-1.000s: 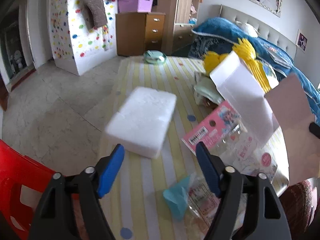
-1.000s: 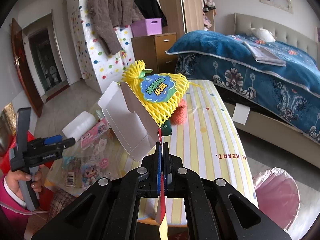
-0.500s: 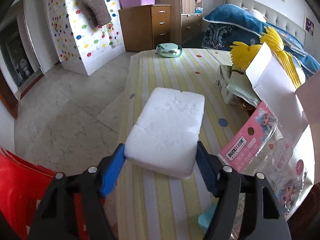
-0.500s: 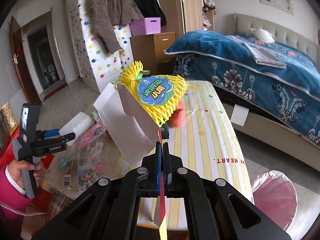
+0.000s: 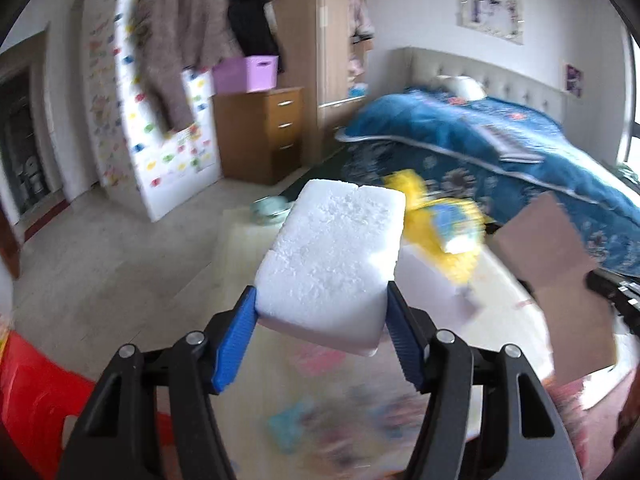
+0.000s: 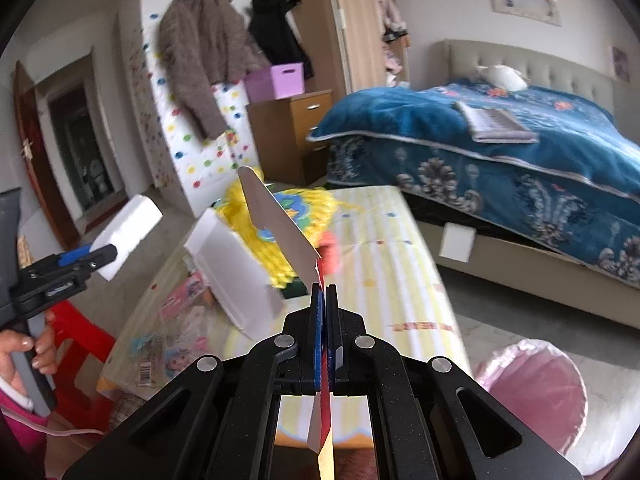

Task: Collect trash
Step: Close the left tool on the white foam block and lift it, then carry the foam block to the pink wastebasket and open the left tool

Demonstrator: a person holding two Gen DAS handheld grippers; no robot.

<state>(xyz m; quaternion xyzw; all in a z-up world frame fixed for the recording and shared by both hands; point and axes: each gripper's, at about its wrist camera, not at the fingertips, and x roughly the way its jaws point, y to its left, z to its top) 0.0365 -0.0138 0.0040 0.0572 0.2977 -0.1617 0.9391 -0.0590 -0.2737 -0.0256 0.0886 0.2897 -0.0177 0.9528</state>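
My left gripper (image 5: 320,308) is shut on a white foam block (image 5: 336,256) and holds it up above the striped table (image 5: 508,312). The block and left gripper also show at the left of the right wrist view (image 6: 128,232). My right gripper (image 6: 325,292) is shut on the flap of an opened cardboard box (image 6: 276,220), held up over the table (image 6: 404,264). A yellow foam fruit net (image 6: 288,216) and pink toy packaging (image 6: 180,320) lie on the table. The box shows brown at the right of the left wrist view (image 5: 560,280).
A pink-lined trash bin (image 6: 536,384) stands on the floor right of the table. A red plastic stool (image 5: 36,392) is at the table's left. A bed with a blue quilt (image 6: 500,140) lies behind. A wooden drawer unit (image 5: 260,132) stands at the back.
My left gripper closed on the foam block and lifted it off the table. My right gripper kept hold of the box and shifted slightly.
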